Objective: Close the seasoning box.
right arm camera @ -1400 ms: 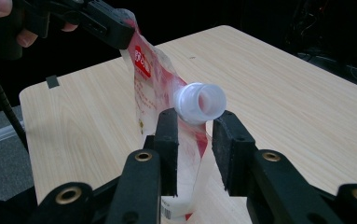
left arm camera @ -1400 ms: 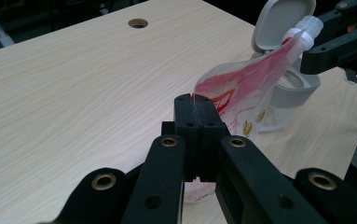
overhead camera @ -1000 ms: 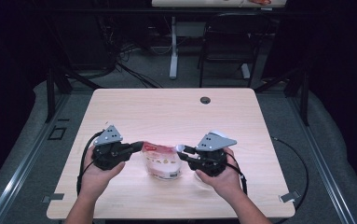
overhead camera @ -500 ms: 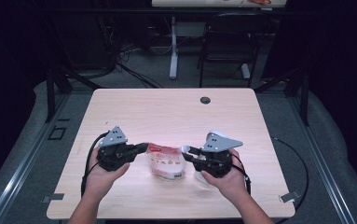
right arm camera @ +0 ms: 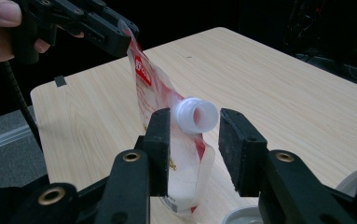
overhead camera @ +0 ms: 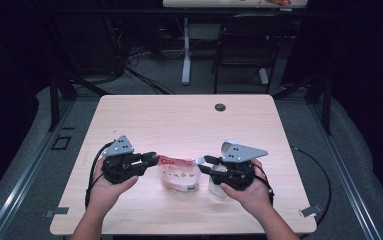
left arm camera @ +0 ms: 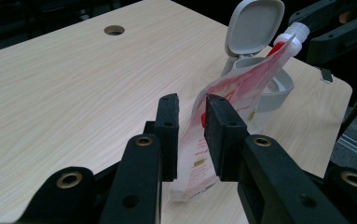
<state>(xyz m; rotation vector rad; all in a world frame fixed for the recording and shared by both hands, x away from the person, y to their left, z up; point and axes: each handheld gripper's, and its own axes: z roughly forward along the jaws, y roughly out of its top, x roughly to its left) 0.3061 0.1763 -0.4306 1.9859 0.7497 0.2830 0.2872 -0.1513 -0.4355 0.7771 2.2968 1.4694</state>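
A: Item: refill pouch (overhead camera: 179, 173), near table edge between both grippers. Left gripper (left arm camera: 192, 135) pinches its corner.

B: Right gripper (right arm camera: 195, 144) spread around spout (right arm camera: 197, 115); you close squarely, keep it over the container (left arm camera: 264, 91).

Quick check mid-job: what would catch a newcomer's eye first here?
The red-and-white plastic refill pouch, standing on the pale wooden table near its front edge, held between both grippers. The left gripper pinches one pouch edge, while the right gripper straddles the white open spout. Just behind stands a grey flip-lid container, lid open.
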